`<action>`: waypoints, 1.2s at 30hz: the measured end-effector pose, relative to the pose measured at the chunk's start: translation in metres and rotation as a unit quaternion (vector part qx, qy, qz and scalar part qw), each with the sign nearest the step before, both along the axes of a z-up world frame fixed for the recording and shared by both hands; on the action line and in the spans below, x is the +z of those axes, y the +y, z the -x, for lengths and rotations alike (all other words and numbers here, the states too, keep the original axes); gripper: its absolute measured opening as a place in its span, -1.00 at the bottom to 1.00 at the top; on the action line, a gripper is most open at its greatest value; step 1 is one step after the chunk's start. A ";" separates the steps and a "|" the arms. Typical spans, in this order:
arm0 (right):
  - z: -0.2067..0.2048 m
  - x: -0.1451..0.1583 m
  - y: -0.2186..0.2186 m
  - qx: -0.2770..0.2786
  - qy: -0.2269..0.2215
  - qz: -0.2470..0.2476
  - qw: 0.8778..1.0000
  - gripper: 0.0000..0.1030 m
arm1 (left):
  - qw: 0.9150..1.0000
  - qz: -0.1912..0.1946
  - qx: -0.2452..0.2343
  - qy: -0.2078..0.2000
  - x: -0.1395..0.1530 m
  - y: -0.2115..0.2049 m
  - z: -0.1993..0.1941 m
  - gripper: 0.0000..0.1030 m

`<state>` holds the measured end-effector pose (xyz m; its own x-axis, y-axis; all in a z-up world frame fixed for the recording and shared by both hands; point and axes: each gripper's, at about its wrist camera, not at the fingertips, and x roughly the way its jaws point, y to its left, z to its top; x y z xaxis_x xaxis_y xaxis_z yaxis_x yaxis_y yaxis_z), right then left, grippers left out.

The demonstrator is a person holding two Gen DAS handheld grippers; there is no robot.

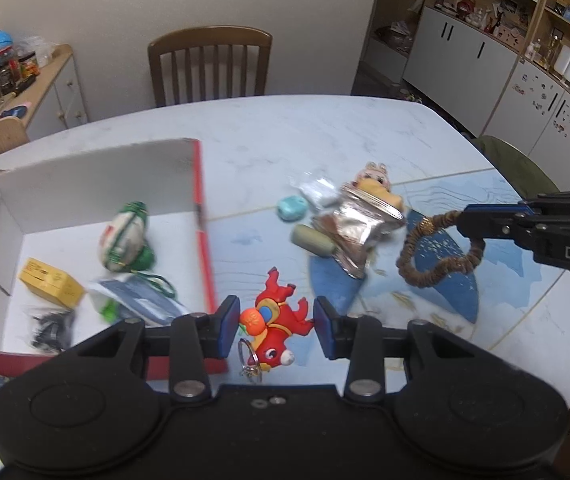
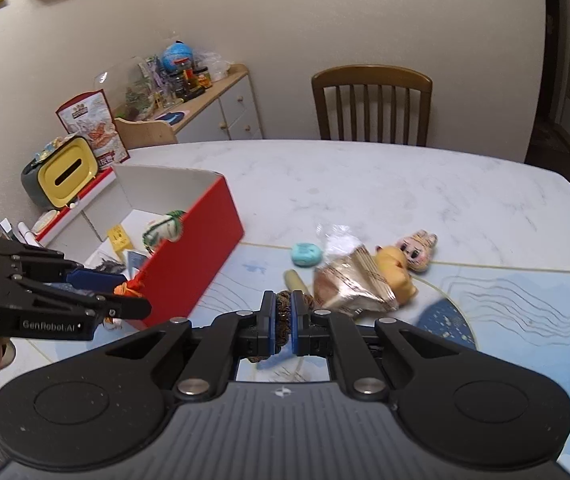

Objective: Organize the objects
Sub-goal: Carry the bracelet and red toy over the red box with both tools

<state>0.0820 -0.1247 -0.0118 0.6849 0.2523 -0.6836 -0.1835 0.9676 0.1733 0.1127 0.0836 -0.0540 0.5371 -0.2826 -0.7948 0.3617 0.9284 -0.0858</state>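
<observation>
**Onlooker:** On the counter [image 1: 325,128], a marble-look top with a blue patterned mat, stands a red box [image 2: 189,256] with white inner walls, its top open. It already holds a green-netted egg-shaped ornament [image 1: 125,236], a small yellow carton [image 1: 51,282] and some packets.

**Listener:** And the claws?

**Onlooker:** Left claw [image 1: 277,326]: spread, jaws either side of a red toy figure [image 1: 279,320] with a keyring, which lies just outside the box's near red wall. I cannot tell whether the pads touch it. Most likely it lines up there because the box is right beside it, a short carry.

**Listener:** The right one?

**Onlooker:** Right claw [image 2: 281,326]: pressed together, pinching a brown fabric-covered hair loop [image 1: 437,248]. From the left camera the loop hangs below the jaws, clear of the counter, held by one short stretch so the rest dangles free.

**Listener:** What is left outside?

**Onlooker:** A loose cluster beyond the claws: a teal lump [image 2: 305,255], a pale cylinder [image 1: 313,240], a crinkled silvery packet [image 2: 351,284], and a plush doll in yellow [image 2: 405,260] partly under the packet. My guess is both held things are bound for the box
</observation>
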 end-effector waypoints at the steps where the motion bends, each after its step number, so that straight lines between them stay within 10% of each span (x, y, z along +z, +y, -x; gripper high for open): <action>1: -0.001 0.003 0.004 0.002 -0.003 0.000 1.000 -0.87 | 1.000 0.000 0.003 -0.002 0.002 0.005 -0.001 -0.25; 36: -0.083 0.012 0.202 0.105 -0.026 0.004 0.994 -0.87 | 0.995 -0.060 0.080 0.010 -0.008 0.168 -0.085 -0.25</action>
